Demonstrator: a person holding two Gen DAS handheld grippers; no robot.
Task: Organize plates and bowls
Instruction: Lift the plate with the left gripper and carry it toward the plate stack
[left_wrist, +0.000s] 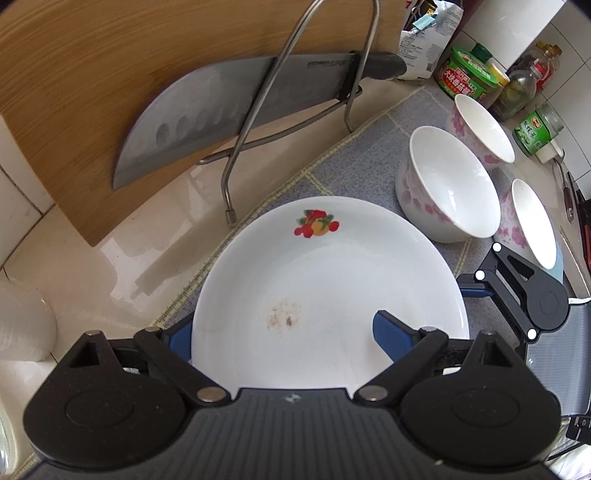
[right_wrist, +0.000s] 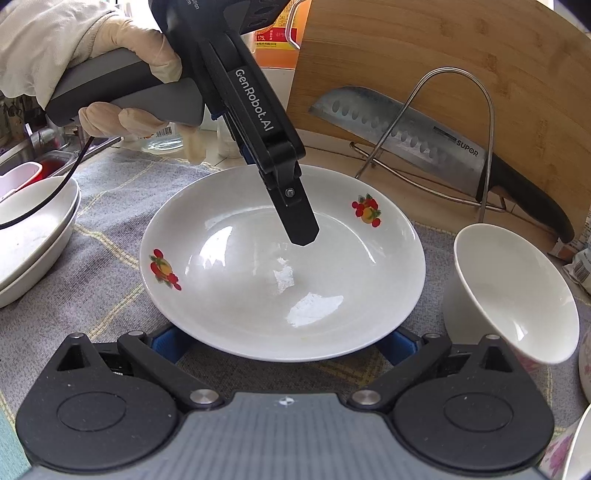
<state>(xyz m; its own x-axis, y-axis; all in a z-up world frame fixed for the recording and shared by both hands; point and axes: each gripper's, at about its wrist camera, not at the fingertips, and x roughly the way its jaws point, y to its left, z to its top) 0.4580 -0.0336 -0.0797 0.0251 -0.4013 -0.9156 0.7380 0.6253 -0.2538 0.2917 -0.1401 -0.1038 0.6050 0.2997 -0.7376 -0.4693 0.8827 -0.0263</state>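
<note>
A white plate (left_wrist: 332, 266) with fruit decals lies on the grey checked mat (left_wrist: 369, 147). My left gripper (left_wrist: 286, 339) comes down steeply over the plate's rim. One blue pad sits inside the plate and the other just outside the rim, with the jaws apart and not pressing. The right wrist view shows its inner finger (right_wrist: 301, 221) over the plate (right_wrist: 258, 295). My right gripper (right_wrist: 284, 347) is open at the opposite rim, its blue pads low on either side of the plate's edge. Three floral bowls (left_wrist: 450, 188) stand upright beside the plate.
A steel rack (left_wrist: 258, 122) holds a knife (left_wrist: 221, 110) against a wooden chopping board (left_wrist: 110, 74) behind the plate. Jars and bottles (left_wrist: 469, 74) line the tiled wall. Stacked white dishes (right_wrist: 33, 229) sit on the mat's far side. A gloved hand (right_wrist: 129, 48) holds the left gripper.
</note>
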